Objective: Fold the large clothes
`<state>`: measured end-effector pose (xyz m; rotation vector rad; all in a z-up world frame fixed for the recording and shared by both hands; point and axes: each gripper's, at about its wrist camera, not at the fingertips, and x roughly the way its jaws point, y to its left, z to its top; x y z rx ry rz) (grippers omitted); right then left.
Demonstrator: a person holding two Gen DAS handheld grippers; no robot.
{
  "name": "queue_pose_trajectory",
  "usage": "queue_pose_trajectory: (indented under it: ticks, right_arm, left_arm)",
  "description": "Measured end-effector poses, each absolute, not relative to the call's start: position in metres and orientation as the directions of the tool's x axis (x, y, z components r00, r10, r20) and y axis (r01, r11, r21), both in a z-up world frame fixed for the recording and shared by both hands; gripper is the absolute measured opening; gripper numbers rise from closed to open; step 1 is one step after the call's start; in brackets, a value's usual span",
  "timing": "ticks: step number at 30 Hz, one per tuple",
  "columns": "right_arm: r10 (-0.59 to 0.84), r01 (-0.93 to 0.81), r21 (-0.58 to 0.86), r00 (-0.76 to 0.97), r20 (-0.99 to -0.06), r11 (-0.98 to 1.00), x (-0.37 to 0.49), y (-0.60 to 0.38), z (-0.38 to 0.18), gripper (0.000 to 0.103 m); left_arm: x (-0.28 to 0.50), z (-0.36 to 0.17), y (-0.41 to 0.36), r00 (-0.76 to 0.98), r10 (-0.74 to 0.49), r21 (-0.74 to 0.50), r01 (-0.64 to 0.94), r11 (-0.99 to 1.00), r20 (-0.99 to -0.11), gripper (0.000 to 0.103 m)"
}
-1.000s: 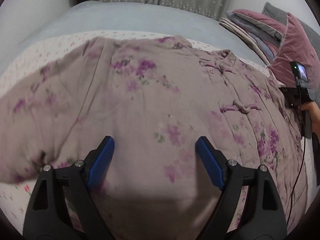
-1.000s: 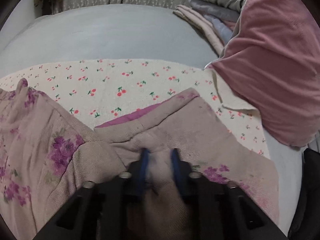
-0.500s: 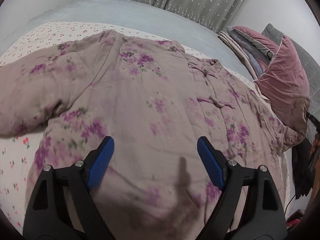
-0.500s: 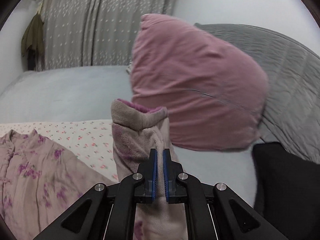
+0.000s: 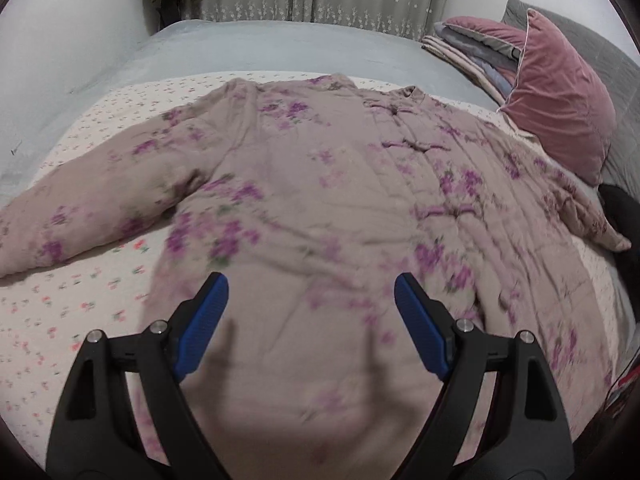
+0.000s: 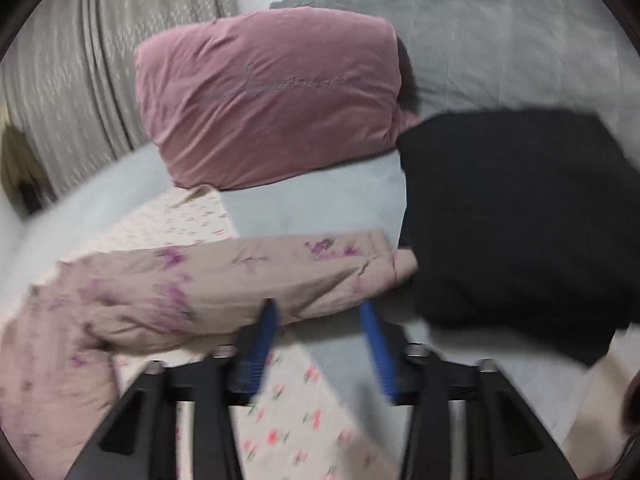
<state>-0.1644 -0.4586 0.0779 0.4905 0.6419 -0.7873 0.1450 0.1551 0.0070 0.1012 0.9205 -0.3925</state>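
On the bed (image 5: pixel 248 46), the floral padded jacket (image 5: pixel 320 200) lies spread flat over a cherry-print sheet (image 5: pixel 52 312). The left gripper (image 5: pixel 311 320) hovers above its hem, fingers wide apart and empty. The right gripper (image 6: pixel 322 336) has just been opening; the sleeve (image 6: pixel 224 280) lies beyond its parted fingers, ungripped.

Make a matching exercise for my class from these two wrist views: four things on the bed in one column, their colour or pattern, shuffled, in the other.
Things
1. jacket
2. pillow
3. sheet
4. folded garment

Looks
A. black
B. cream with small red cherries
C. plain dusty pink velvet
D. mauve-beige with purple flowers

Pairs: 1-D, 2-C, 3-B, 4-A
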Motion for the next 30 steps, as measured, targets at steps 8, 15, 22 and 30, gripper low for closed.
queue_pose_trajectory:
  ticks: [8, 15, 22, 30]
  right_arm:
    - [0.084, 0.441, 0.424, 0.609, -0.789, 0.791, -0.158, -0.349, 0.014, 0.067]
    - [0.448, 0.282, 0.628, 0.498, -0.742, 0.726, -0.141, -0.25, -0.043, 0.031]
    - [0.41, 0.221, 0.645, 0.612, -0.676, 0.732, -0.161, -0.24, 0.011, 0.018]
    - [0.14, 0.385, 0.288, 0.369, -0.919, 0.877, -0.129, -0.215, -0.016, 0.043]
  left_arm:
    - [0.118, -0.022, 0.259, 0.388, -0.265, -0.169, 0.264, 0.95, -0.883, 0.085]
    - [0.081, -0.069, 0.308, 0.155, -0.441, -0.408, 0.206, 0.889, -0.884, 0.055]
    - [0.047, -0.051, 0.332, 0.163, -0.637, -0.606, 0.203, 0.769, -0.753, 0.015]
    - [0.028, -0.033, 0.292, 0.249, -0.297, -0.19, 0.378, 0.906, -0.922, 0.036]
